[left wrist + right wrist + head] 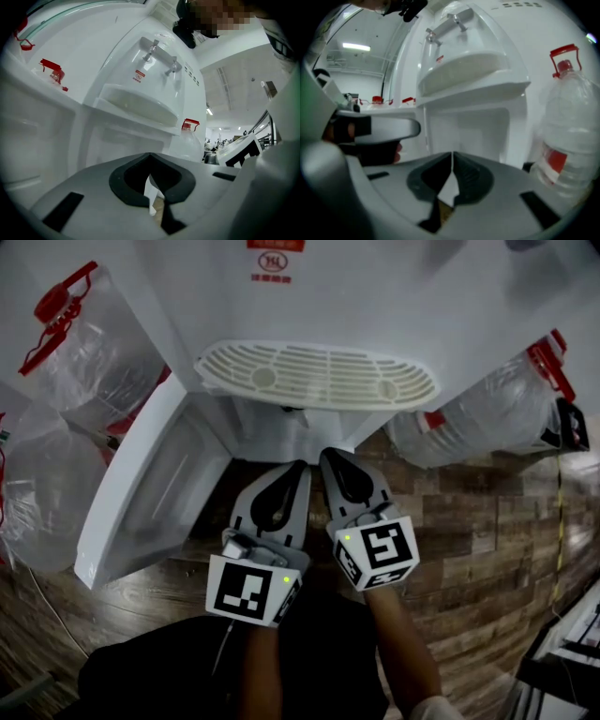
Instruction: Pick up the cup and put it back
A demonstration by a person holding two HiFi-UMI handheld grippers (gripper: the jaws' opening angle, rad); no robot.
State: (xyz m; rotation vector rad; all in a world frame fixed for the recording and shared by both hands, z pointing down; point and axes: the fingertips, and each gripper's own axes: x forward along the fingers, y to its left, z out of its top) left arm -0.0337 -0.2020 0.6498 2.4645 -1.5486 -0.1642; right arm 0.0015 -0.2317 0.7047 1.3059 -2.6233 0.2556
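Note:
No cup shows in any view. In the head view my left gripper [298,467] and right gripper [326,456] are held side by side, pointing at the open lower compartment [281,432] of a white water dispenser [309,287]. Both pairs of jaws are shut with nothing between them. The left gripper view has the left gripper [150,154] under the drip tray [136,103] and the taps [159,56]. The right gripper [452,153] faces the empty-looking compartment [473,131], with the left gripper's body [379,129] at its left.
The compartment's white door [150,484] hangs open to the left. The ribbed drip tray [316,376] juts out above both grippers. Large clear water bottles with red caps stand at the left [84,343] and right [487,413]. The floor is wood [469,549].

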